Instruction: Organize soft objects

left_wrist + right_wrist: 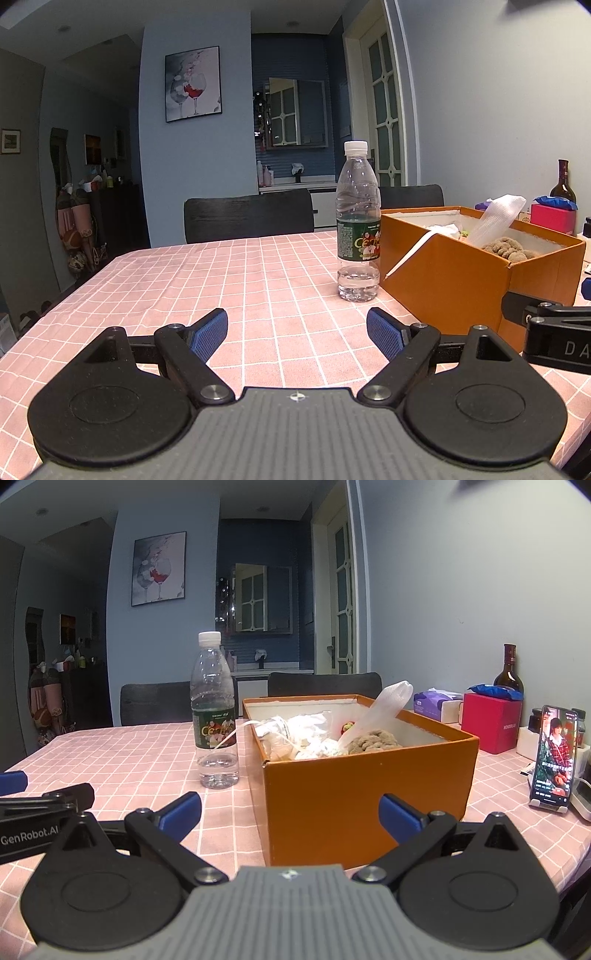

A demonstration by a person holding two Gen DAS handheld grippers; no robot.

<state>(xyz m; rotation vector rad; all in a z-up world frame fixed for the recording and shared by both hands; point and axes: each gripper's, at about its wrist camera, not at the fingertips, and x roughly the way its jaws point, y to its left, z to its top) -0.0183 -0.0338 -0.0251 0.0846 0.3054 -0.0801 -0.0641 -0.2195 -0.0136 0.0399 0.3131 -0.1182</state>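
An orange cardboard box (365, 794) stands on the pink checked tablecloth (207, 280). It holds soft things: a brown knitted lump (375, 740), white crumpled bags (306, 738) and a white foam net sleeve (384, 707) that sticks up over the rim. The box (450, 284) also shows at the right in the left wrist view. My right gripper (290, 808) is open and empty, just in front of the box's near wall. My left gripper (297, 328) is open and empty over bare cloth, left of the box.
A clear water bottle (358, 225) stands next to the box's left side. A phone on a stand (554, 758), a red box (489, 722), a tissue pack (436, 699) and a dark wine bottle (509, 672) line the wall side. Dark chairs (249, 216) stand behind the table.
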